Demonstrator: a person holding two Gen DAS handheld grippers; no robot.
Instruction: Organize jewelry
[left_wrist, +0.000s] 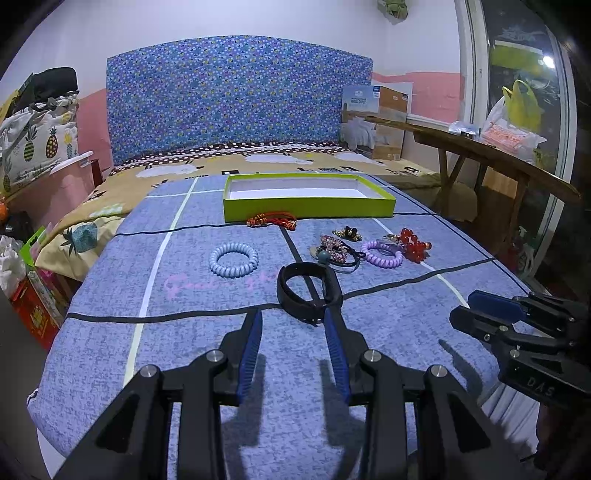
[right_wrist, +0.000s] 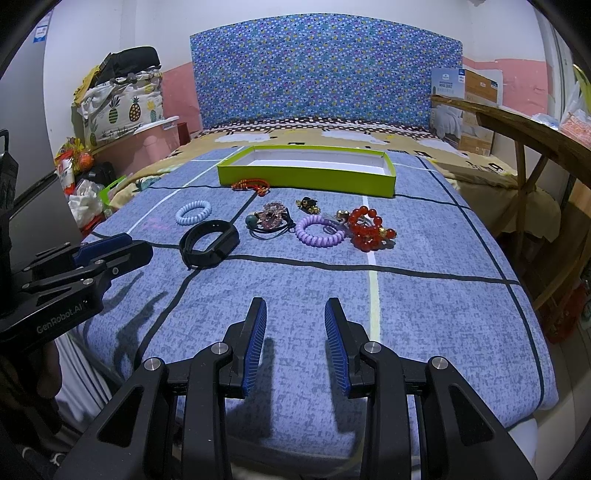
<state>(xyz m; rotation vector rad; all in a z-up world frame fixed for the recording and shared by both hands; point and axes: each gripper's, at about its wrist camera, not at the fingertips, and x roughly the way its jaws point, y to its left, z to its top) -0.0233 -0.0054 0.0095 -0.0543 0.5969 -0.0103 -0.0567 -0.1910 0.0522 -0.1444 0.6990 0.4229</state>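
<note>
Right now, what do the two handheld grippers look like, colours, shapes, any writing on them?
Both are matte black plastic. The left gripper and right gripper each have two angular fingers lined with ribbed blue pads and round silver bolts at the pivots. The left body reads "GenRobot.AI" in the right wrist view. No cables or sleeves show.

A bed (left_wrist: 258, 369) with a blue plaid cover filled the lower centre of both views, its blue patterned headboard (left_wrist: 236, 96) standing at upper centre against a white-and-pink wall (left_wrist: 424, 88). At the upper left sat a pineapple-print bag (right_wrist: 122, 107). At the right ran a wooden bench (left_wrist: 491, 155) with a cardboard box (left_wrist: 384, 118) behind it and a dark glass door (left_wrist: 524, 66) at the edge.
</note>
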